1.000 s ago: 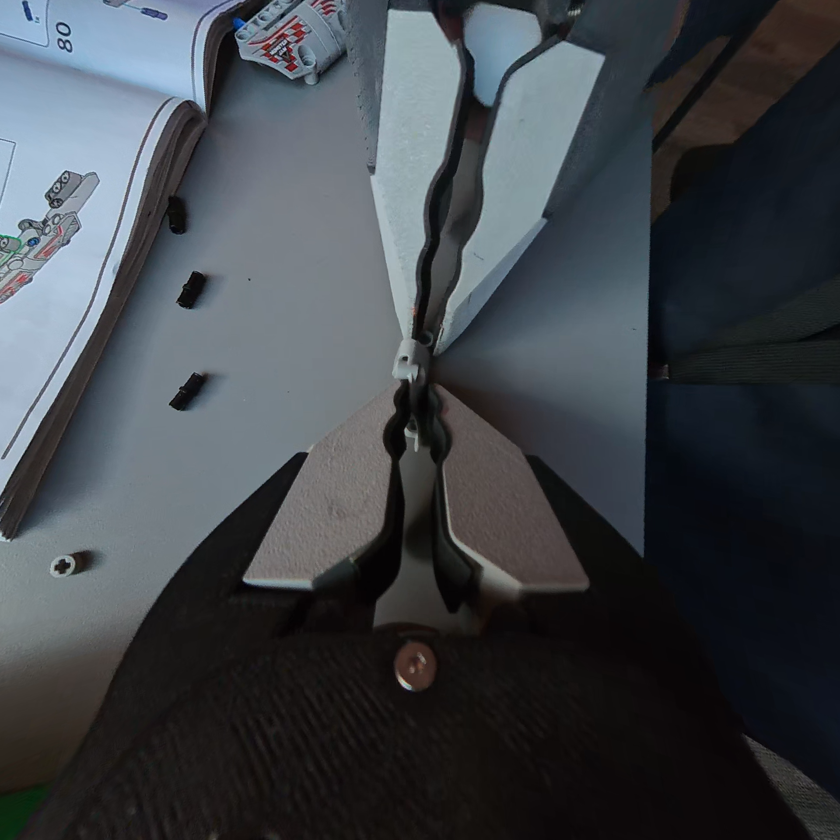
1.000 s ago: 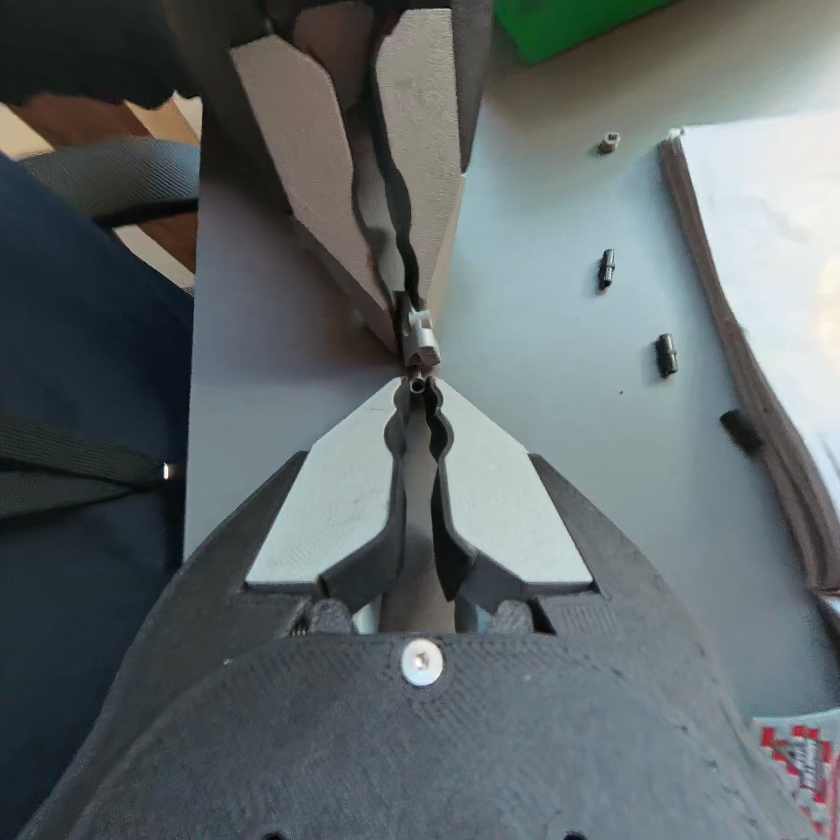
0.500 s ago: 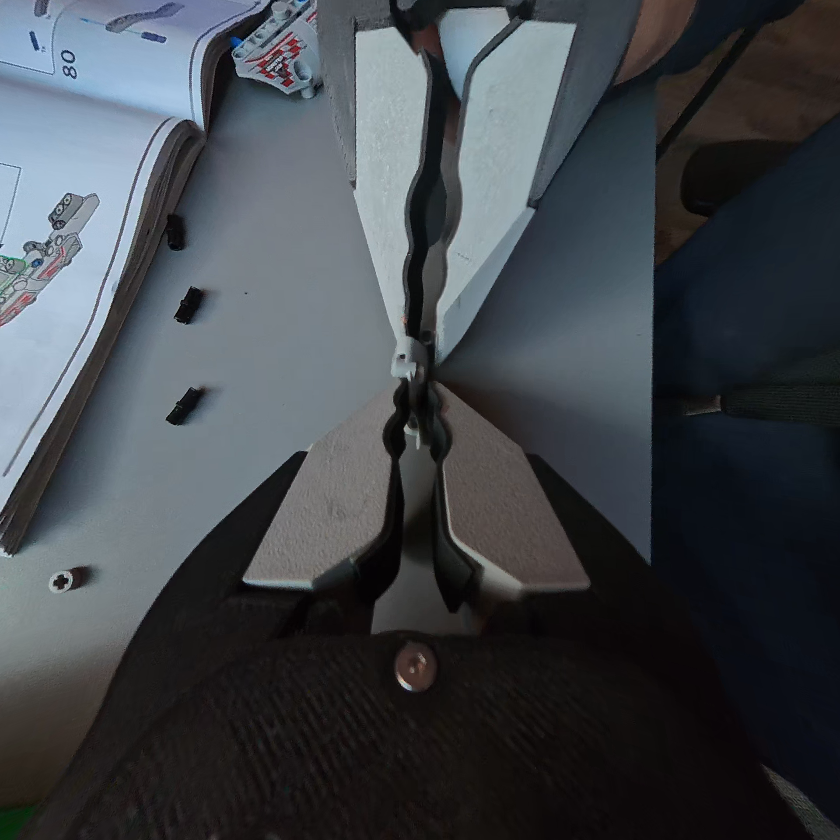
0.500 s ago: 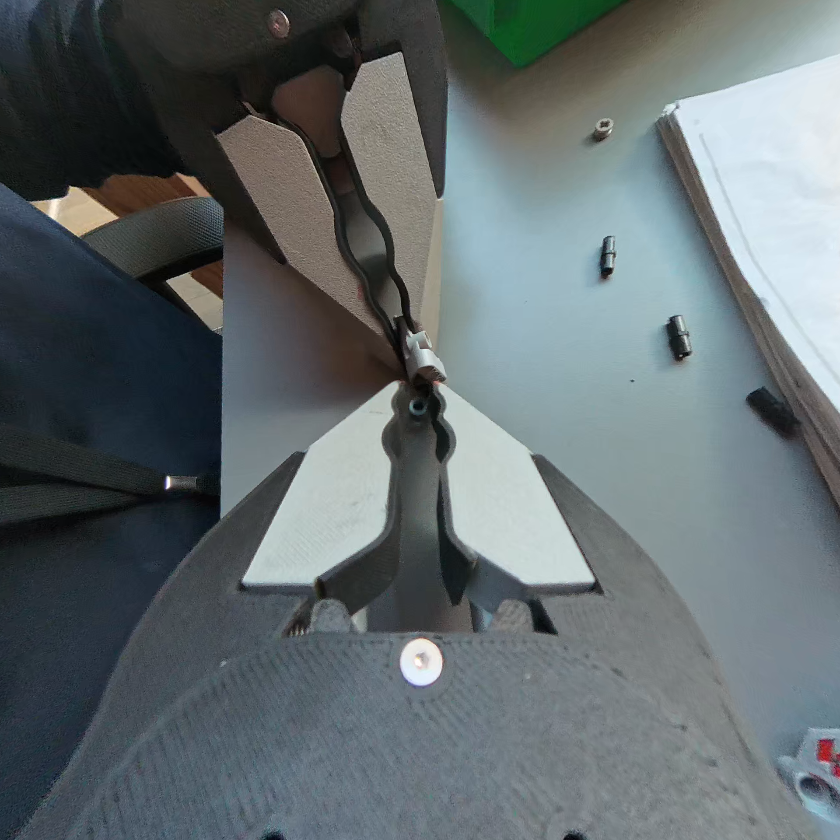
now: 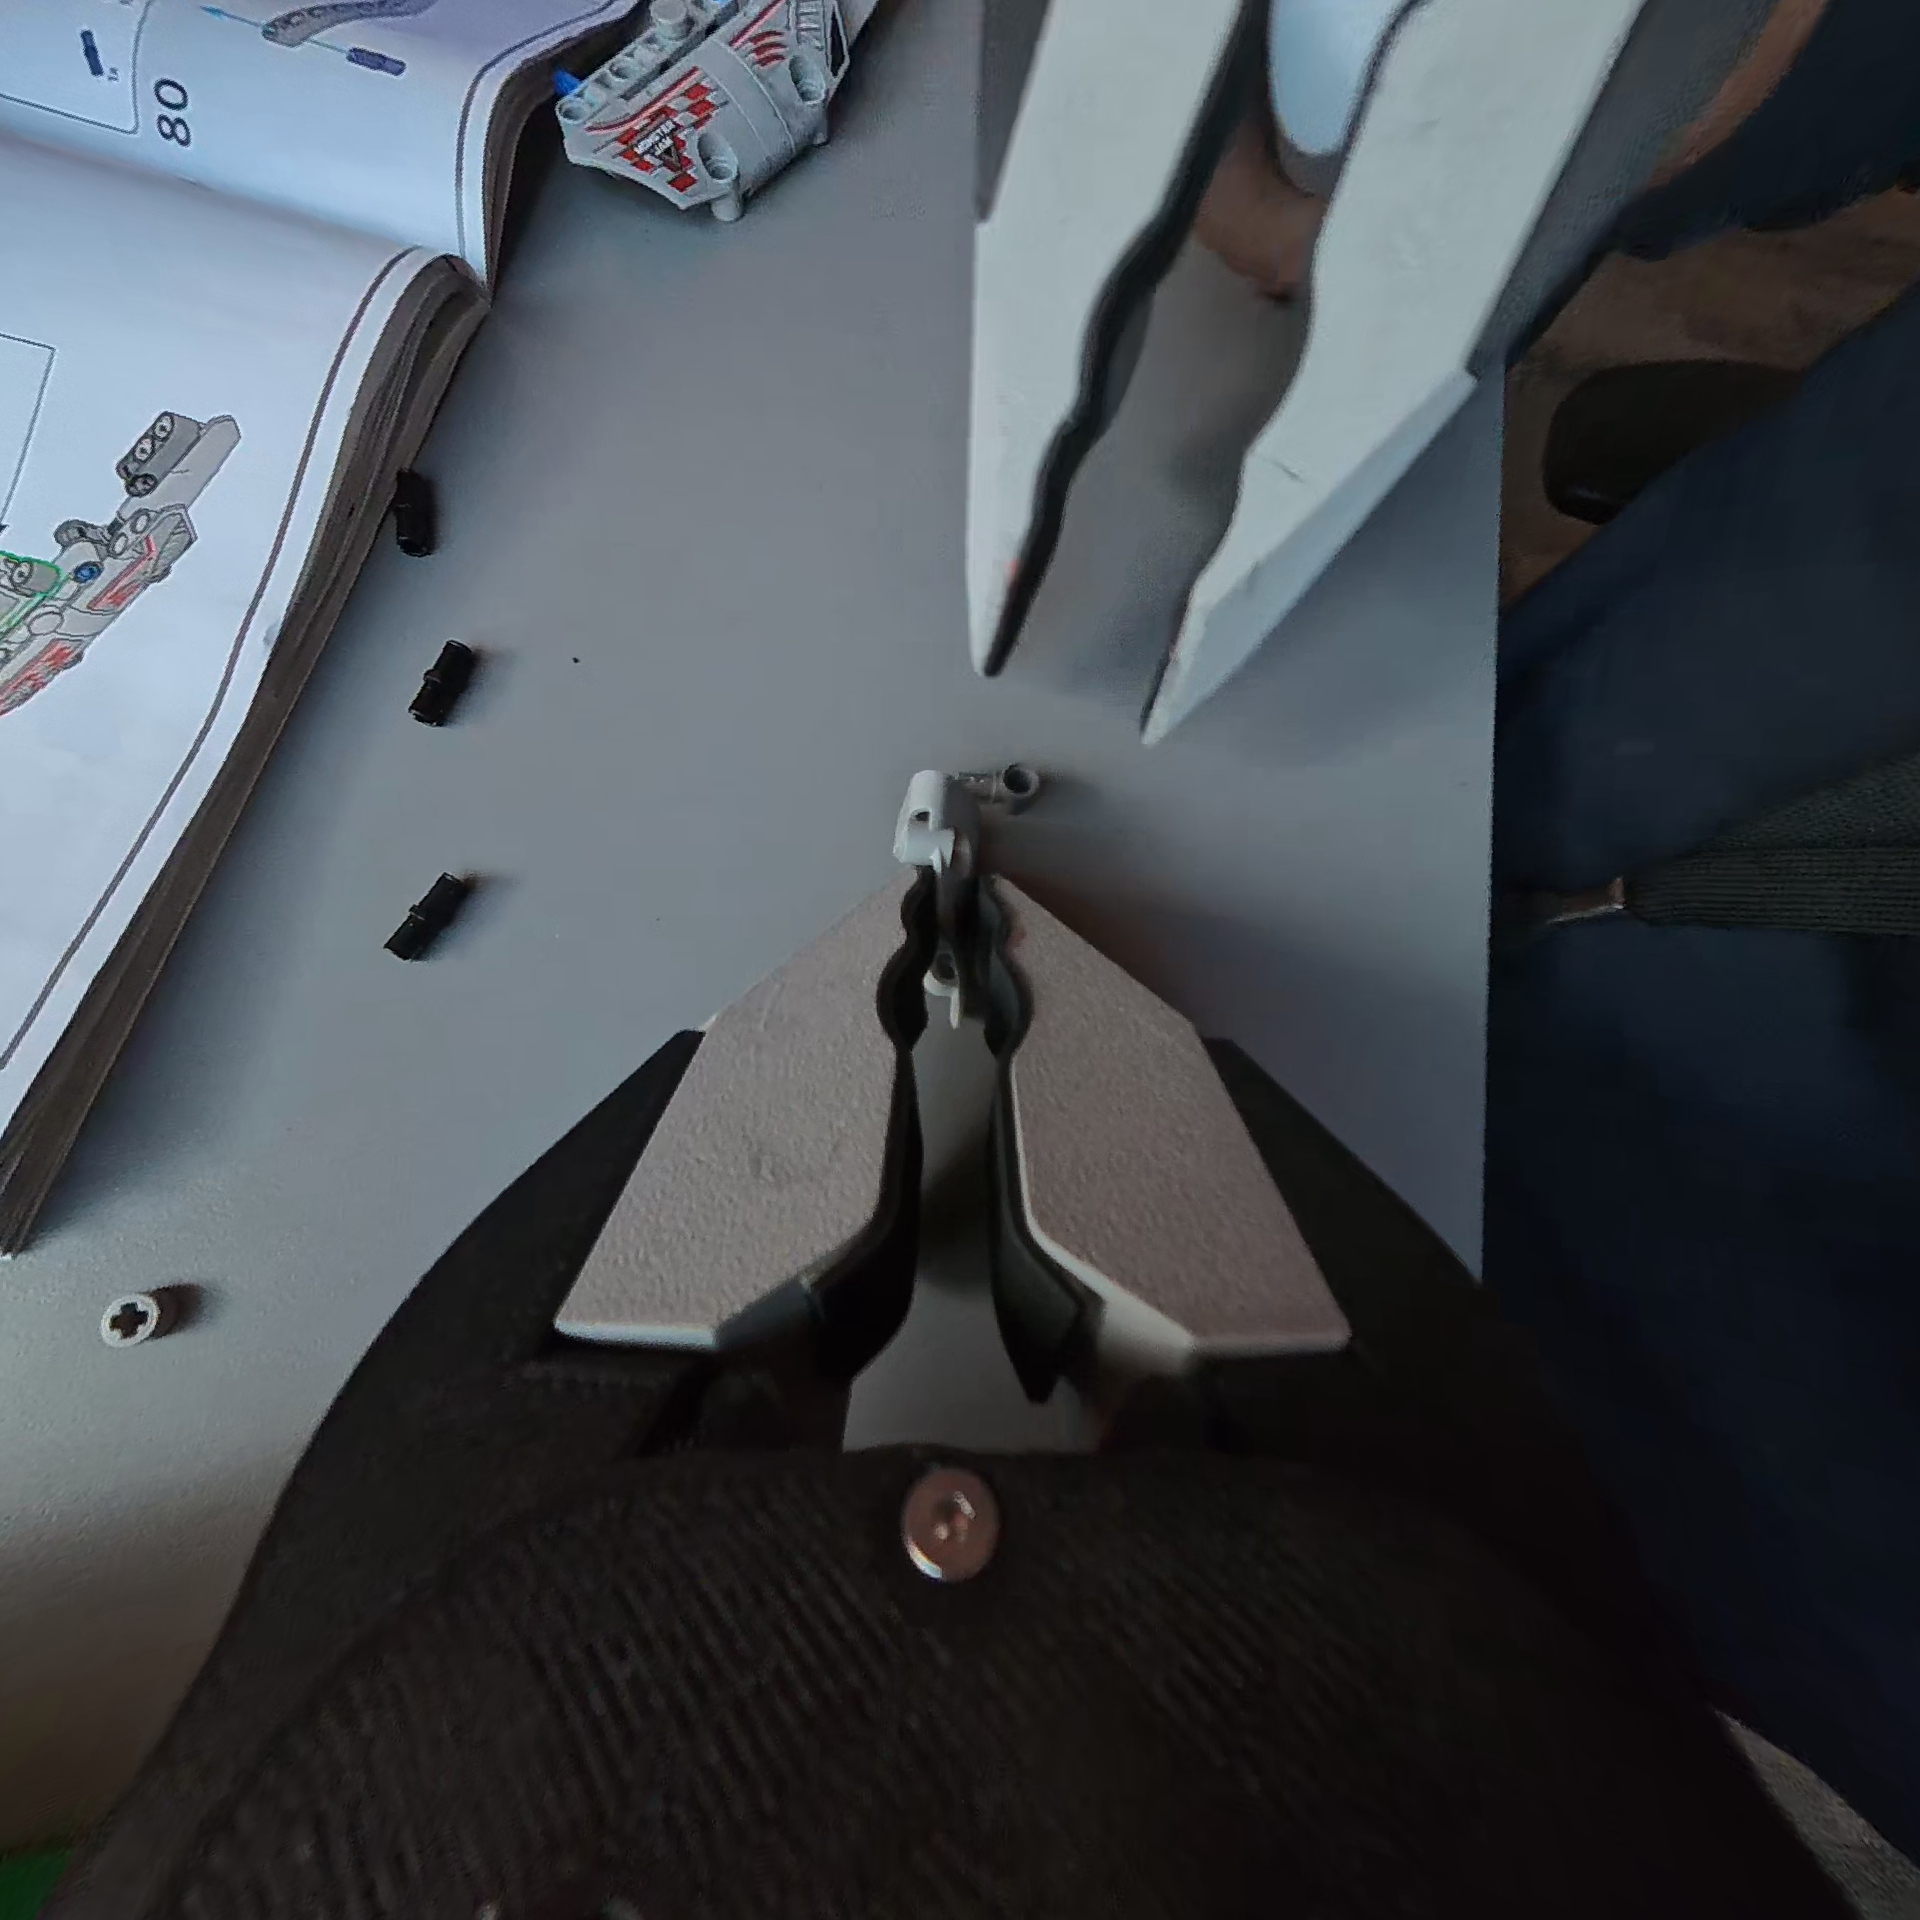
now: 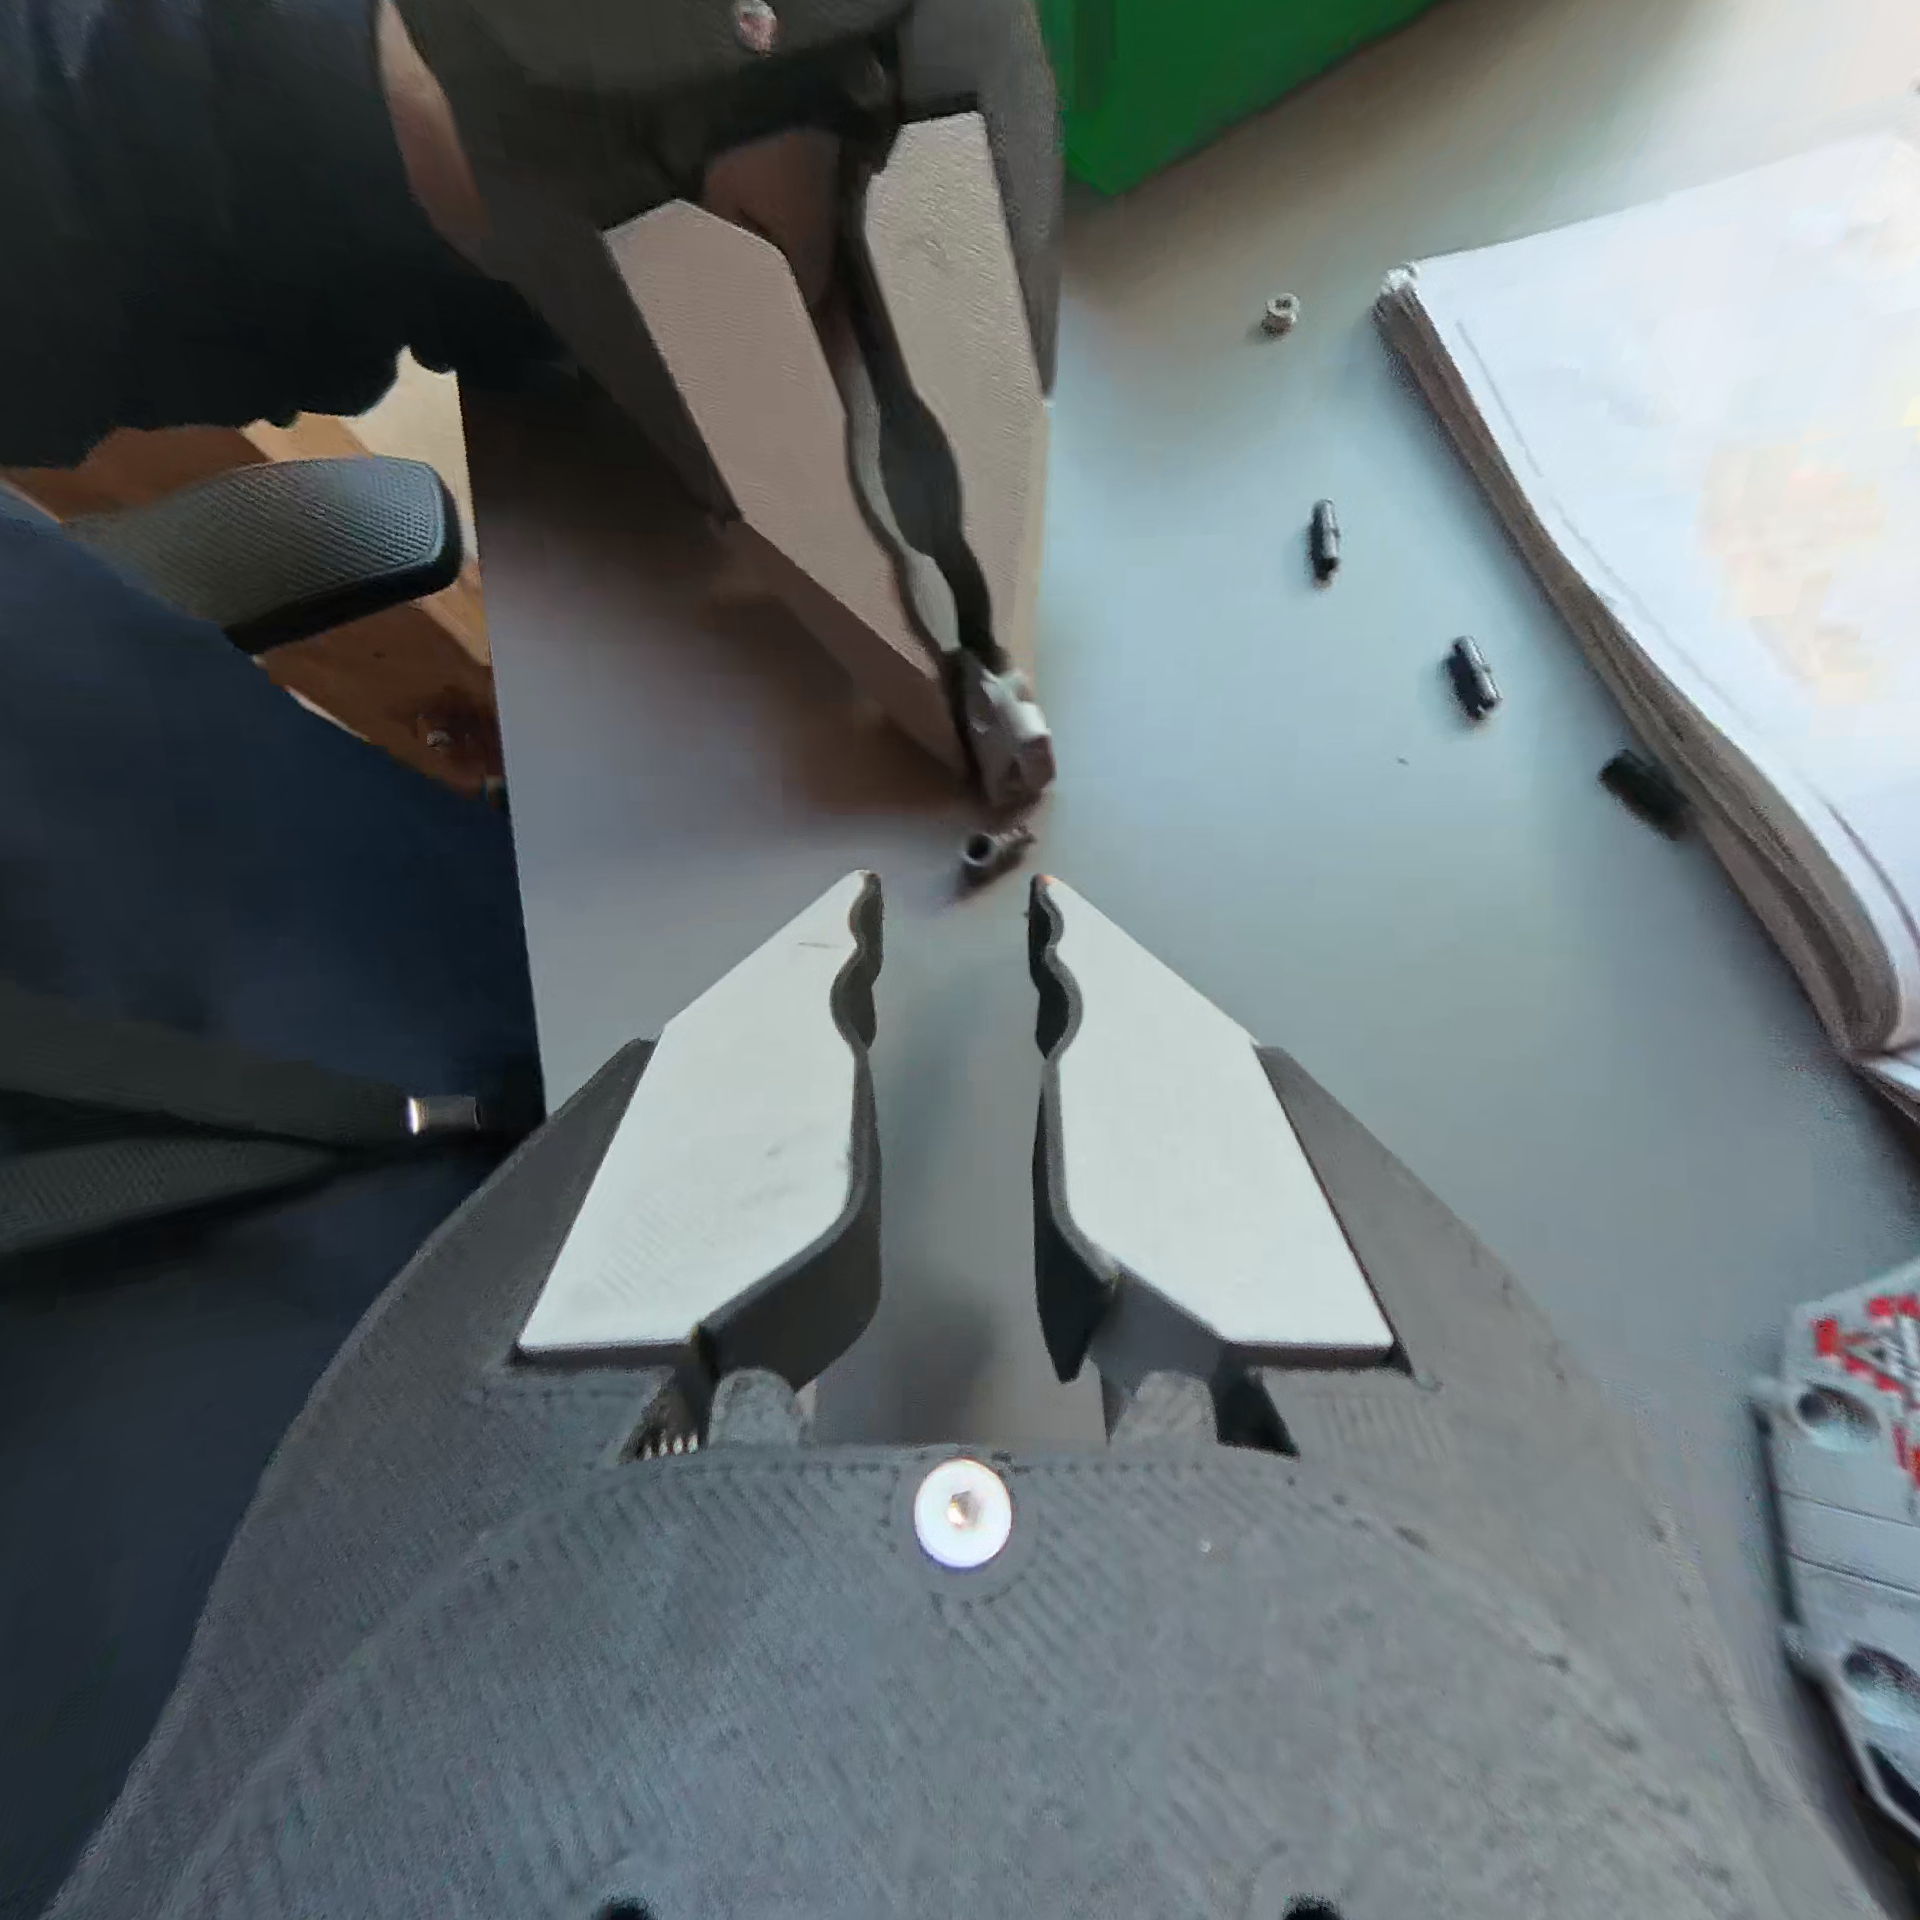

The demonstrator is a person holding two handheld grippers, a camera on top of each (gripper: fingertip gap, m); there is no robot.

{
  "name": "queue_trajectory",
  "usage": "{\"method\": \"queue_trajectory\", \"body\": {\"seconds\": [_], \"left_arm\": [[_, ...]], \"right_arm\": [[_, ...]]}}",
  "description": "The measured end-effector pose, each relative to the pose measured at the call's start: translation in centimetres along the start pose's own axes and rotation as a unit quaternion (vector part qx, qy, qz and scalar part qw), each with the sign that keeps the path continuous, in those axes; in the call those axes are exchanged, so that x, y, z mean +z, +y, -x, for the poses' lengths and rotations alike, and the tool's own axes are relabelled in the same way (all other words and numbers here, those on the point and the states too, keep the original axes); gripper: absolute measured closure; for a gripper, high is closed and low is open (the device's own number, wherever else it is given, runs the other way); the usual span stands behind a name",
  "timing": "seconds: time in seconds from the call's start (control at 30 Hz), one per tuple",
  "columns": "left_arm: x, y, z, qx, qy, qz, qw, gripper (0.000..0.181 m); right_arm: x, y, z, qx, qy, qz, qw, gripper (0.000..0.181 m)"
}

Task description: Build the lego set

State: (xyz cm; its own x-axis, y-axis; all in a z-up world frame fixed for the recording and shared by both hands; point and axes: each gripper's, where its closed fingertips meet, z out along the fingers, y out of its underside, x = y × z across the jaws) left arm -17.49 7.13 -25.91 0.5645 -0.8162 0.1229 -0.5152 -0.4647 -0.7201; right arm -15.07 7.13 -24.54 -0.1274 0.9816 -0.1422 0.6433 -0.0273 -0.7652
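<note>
In the left wrist view, a light grey piece is held tight at the tip of the left tool, over the counter. A small grey pin sticks out sideways from it. In the right wrist view, the right tool is spread apart and holds nothing; the pin is seen just ahead of its tips, nearest this tool.

Grey table carried an open instruction booklet at its far-left side in left wrist view. Three black pins lay in a row just beside booklet's edge. A tan bush sat near booklet's lower corner. Part-built grey model w/ red-and-white stickers rested by booklet's top fold. Green box stood at far end in right wrist view. Small grey connector appeared to lie on tabletop, mid-table.
</note>
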Motion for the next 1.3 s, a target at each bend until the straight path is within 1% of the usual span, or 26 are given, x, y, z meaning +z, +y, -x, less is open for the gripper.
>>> {"method": "queue_trajectory", "body": {"seconds": [0.03, 0.07, 0.17, 0.27, 0.33, 0.5, 0.83, 0.87, 0.93, 1.07, 1.3], "left_arm": [[0.0, 0.0, 0.0, -0.003, 0.001, 0.0, 1.0, 0.177], [0.0, 0.0, 0.1, -0.006, 0.001, -0.001, 1.0, 0.178], [-0.2, 0.1, 0.2, -0.008, -0.003, -0.001, 1.0, 0.177], [-0.5, 0.4, 0.3, -0.011, -0.006, -0.001, 1.0, 0.177], [-0.8, 0.6, 0.2, -0.012, -0.004, -0.001, 1.0, 0.177], [-0.9, 0.7, 0.1, -0.007, 0.003, 0.0, 1.0, 0.177], [-0.9, 0.7, 0.1, -0.004, 0.007, 0.0, 1.0, 0.177], [-0.9, 0.7, 0.1, -0.004, 0.007, 0.0, 1.0, 0.177], [-0.9, 0.7, 0.2, -0.005, 0.007, 0.0, 1.0, 0.177], [-0.9, 0.7, 0.1, -0.004, 0.007, 0.0, 1.0, 0.177], [-0.9, 0.7, 0.1, -0.009, 0.011, 0.0, 1.0, 0.177]], "right_arm": [[0.4, -0.2, 0.5, -0.008, 0.013, -0.001, 1.0, 0.158], [0.9, -0.2, 0.7, -0.016, 0.031, 0.005, 0.999, 0.159], [1.7, -0.1, -0.3, -0.022, 0.09, 0.021, 0.995, 0.161], [2.0, 0.0, -0.7, -0.003, 0.096, 0.022, 0.995, 0.167], [1.9, 0.0, -0.9, -0.008, 0.106, 0.026, 0.994, 0.176], [1.6, 0.3, -1.2, -0.021, 0.129, 0.033, 0.991, 0.174], [1.2, 0.5, -1.8, -0.008, 0.15, 0.029, 0.988, 0.164], [1.2, 0.4, -1.7, -0.011, 0.152, 0.027, 0.988, 0.165], [1.3, 0.4, -1.8, -0.016, 0.153, 0.029, 0.988, 0.178], [1.2, 0.5, -1.9, -0.016, 0.143, 0.028, 0.989, 0.177], [1.3, 0.3, -2.1, -0.008, 0.119, 0.025, 0.993, 0.167]]}}
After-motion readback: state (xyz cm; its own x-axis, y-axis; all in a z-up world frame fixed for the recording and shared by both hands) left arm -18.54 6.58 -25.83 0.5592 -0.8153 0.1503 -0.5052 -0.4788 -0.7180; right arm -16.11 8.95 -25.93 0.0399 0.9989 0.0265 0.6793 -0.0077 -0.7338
